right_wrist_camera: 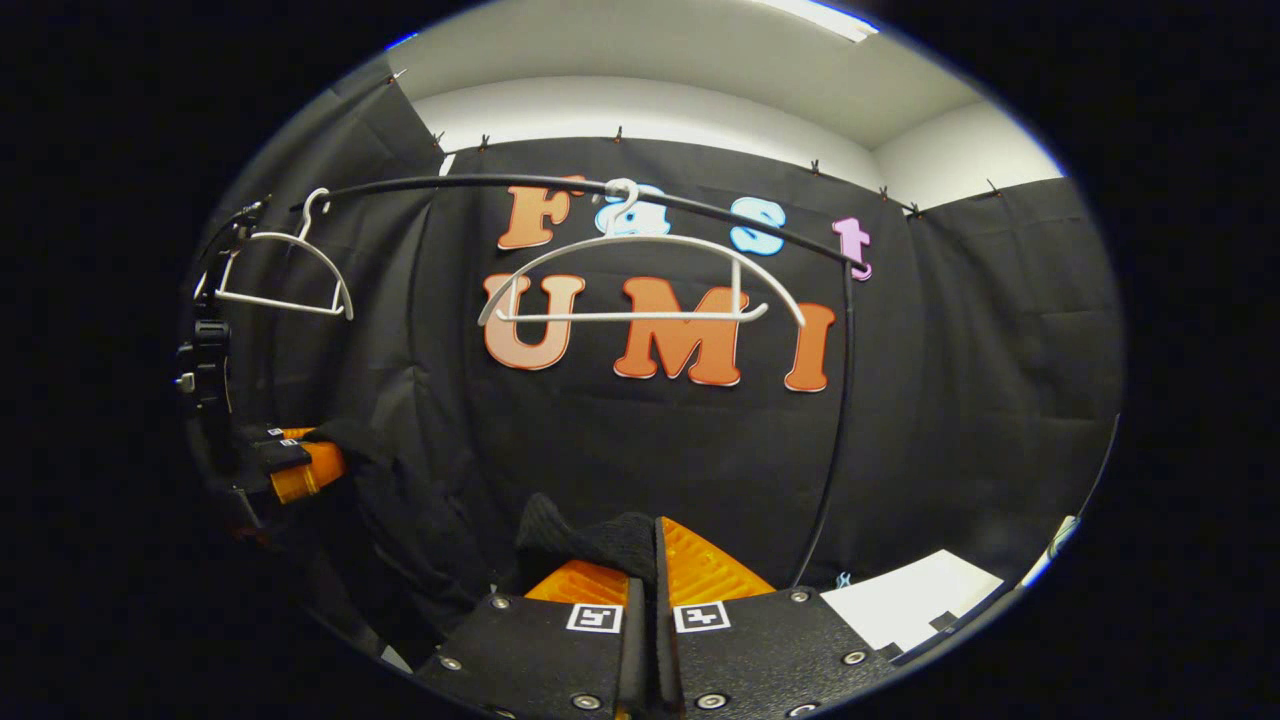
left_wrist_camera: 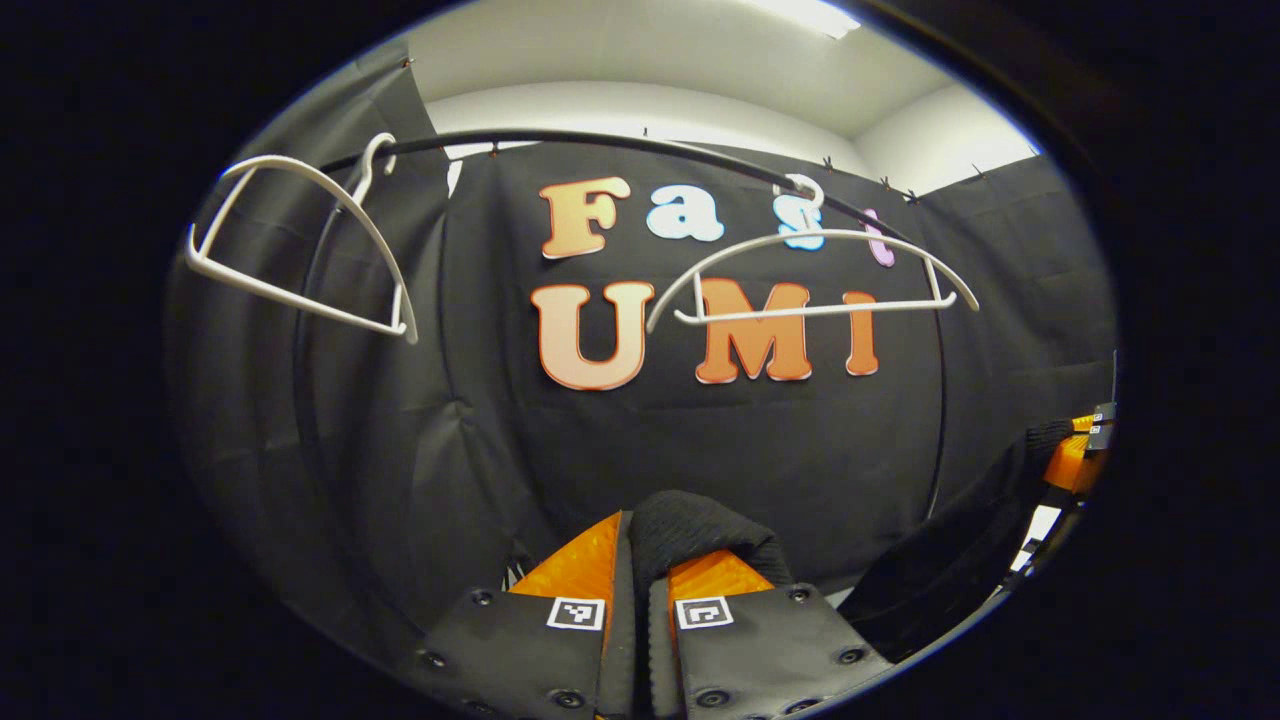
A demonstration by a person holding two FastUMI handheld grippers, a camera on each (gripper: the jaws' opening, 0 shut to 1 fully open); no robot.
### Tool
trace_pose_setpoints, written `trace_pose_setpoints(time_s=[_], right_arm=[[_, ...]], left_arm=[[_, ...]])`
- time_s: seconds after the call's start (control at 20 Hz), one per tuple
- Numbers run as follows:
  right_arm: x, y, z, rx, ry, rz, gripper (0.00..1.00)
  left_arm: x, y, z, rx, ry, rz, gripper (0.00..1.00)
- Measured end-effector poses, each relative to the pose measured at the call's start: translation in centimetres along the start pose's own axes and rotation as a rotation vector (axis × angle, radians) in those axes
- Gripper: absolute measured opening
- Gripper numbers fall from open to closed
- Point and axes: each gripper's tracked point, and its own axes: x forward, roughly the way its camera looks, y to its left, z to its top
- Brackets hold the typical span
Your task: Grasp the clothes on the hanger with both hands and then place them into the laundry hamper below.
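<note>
A black garment (left_wrist_camera: 690,530) is pinched between the fingers of my left gripper (left_wrist_camera: 655,550). It sags off to the right toward my right gripper (left_wrist_camera: 1075,462), seen at the edge of the left gripper view. In the right gripper view, my right gripper (right_wrist_camera: 640,562) is shut on a bunched black fold of the garment (right_wrist_camera: 600,538). The rest of the cloth trails left to my left gripper (right_wrist_camera: 300,468). Two bare white hangers (left_wrist_camera: 300,250) (left_wrist_camera: 810,290) hang on the black rail (left_wrist_camera: 560,140) above, with the garment below and clear of them.
The curved black rail (right_wrist_camera: 480,182) with its upright post (right_wrist_camera: 840,430) stands in front of the black cloth wall. The same hangers (right_wrist_camera: 285,270) (right_wrist_camera: 640,280) hang from it. A white flat surface (right_wrist_camera: 910,600) lies low on the right.
</note>
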Motion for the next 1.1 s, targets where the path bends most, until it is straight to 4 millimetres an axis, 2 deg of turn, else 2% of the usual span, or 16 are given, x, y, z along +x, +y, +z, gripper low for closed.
trace_pose_setpoints(time_s=[0.2, 0.6, 0.8, 1.1], right_arm=[[1.5, 2.5, -3.7, 0.041, 0.112, 0.045, 0.05], [4.1, 3.9, -11.4, 0.077, 0.302, 0.060, 0.06], [5.1, 4.1, -13.9, 0.076, 0.368, 0.063, 0.06], [5.1, 5.2, -17.4, 0.060, 0.451, 0.088, 0.07]], left_arm=[[0.9, -1.0, -5.2, 0.007, 0.142, -0.035, 0.12], [2.0, -1.9, -14.2, -0.043, 0.391, -0.067, 0.12], [2.6, -1.7, -17.1, -0.057, 0.485, -0.050, 0.12], [2.9, -1.2, -19.9, -0.029, 0.565, -0.037, 0.14]])
